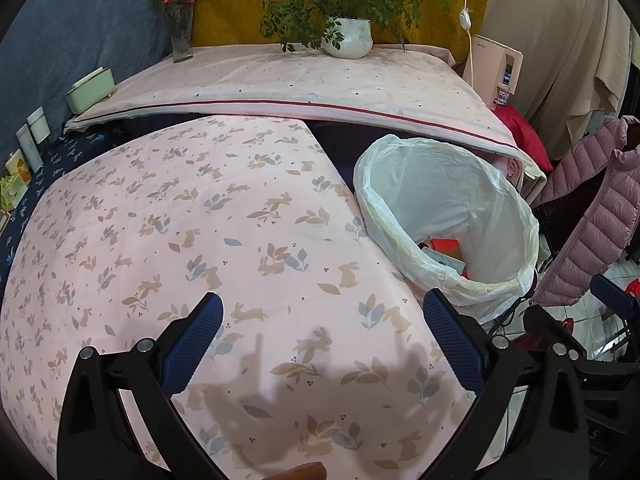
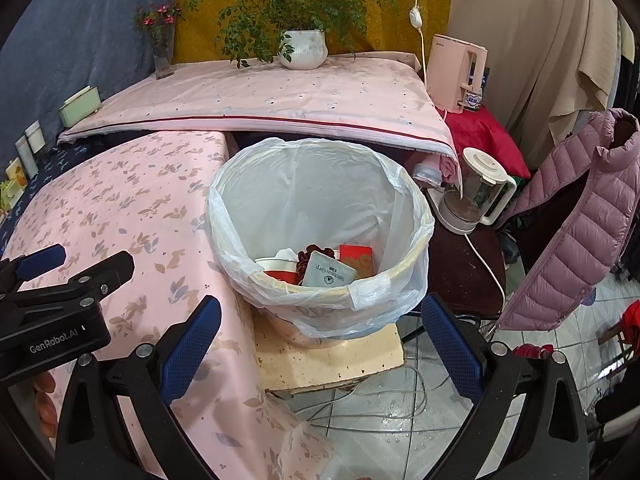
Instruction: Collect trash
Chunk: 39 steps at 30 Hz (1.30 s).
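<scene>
Left wrist view: the left gripper (image 1: pixel 322 344) hangs over the rabbit-print cloth (image 1: pixel 200 240) covering the counter, fingers spread wide and empty. No loose trash shows on the cloth. The lined bin (image 1: pixel 448 216) stands at 2 o'clock, just past the counter edge, with a red packet and pale items partly visible at its bottom.

Right wrist view: the right gripper (image 2: pixel 320 344) faces the bin (image 2: pixel 320 216) at 12 o'clock, fingers apart, holding nothing. Inside lie a pale sachet (image 2: pixel 328 274), a red packet (image 2: pixel 356 262), a red-and-white cup and a dark item. The bin rests on a stained block (image 2: pixel 328 354).

Judgement: collection looks largely finished; nothing remaining to pick up is visible.
</scene>
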Each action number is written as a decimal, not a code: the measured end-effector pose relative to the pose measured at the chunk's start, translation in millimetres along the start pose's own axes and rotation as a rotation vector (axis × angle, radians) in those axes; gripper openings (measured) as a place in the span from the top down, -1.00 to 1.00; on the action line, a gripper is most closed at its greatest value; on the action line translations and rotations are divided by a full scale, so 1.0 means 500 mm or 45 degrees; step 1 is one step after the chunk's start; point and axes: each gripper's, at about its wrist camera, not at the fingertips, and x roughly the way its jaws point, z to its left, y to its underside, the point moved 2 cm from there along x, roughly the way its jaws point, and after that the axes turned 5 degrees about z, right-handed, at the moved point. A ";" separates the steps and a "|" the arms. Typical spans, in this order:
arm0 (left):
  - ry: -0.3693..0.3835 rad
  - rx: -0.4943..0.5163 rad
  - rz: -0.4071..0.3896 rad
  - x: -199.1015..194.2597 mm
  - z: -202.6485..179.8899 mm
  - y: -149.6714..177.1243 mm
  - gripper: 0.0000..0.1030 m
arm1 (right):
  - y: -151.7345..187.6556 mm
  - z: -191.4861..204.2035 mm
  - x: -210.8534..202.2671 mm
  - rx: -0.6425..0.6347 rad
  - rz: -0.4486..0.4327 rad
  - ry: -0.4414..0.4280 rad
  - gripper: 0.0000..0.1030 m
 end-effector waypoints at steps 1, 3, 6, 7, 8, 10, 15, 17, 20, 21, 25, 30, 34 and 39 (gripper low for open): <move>-0.002 0.000 0.000 0.000 -0.001 0.000 -0.86 | 0.003 0.002 0.001 -0.001 0.001 -0.001 -0.88; -0.001 0.000 0.000 0.000 -0.001 0.000 -0.86 | 0.006 0.004 0.001 -0.003 0.001 0.001 -0.88; -0.002 -0.001 0.000 0.000 0.000 0.001 -0.86 | 0.005 0.004 0.001 -0.001 0.000 0.000 -0.88; -0.001 -0.002 -0.001 0.000 0.000 0.001 -0.86 | 0.005 0.004 0.001 -0.002 0.000 0.000 -0.88; -0.001 -0.003 -0.002 0.000 0.000 0.000 -0.86 | 0.004 0.003 0.002 -0.002 0.001 -0.002 -0.88; -0.003 -0.010 -0.006 -0.002 0.001 -0.001 -0.86 | 0.004 0.003 0.001 -0.002 0.001 0.000 -0.88; -0.009 -0.013 -0.014 -0.003 0.001 -0.003 -0.86 | 0.004 0.003 0.001 -0.003 0.001 -0.002 -0.88; -0.012 -0.013 -0.018 -0.004 0.002 -0.003 -0.86 | 0.006 0.005 0.002 -0.004 0.000 -0.001 -0.88; -0.012 -0.012 -0.020 -0.006 -0.002 -0.002 -0.86 | 0.007 0.006 0.001 -0.002 -0.001 -0.002 -0.88; -0.014 -0.012 -0.023 -0.006 -0.002 -0.002 -0.86 | 0.008 0.007 0.003 -0.003 -0.001 -0.004 -0.88; -0.018 -0.014 -0.029 -0.009 -0.004 0.000 -0.86 | 0.008 0.006 0.003 -0.004 0.000 -0.003 -0.88; -0.020 -0.032 -0.037 -0.012 -0.004 0.002 -0.86 | 0.009 0.009 0.003 -0.007 0.001 -0.004 -0.88; -0.024 -0.029 -0.030 -0.010 -0.004 0.003 -0.86 | 0.009 0.010 0.003 -0.010 0.001 -0.007 -0.88; -0.024 -0.029 -0.024 -0.008 -0.006 0.004 -0.86 | 0.009 0.010 0.004 -0.011 0.002 -0.004 -0.88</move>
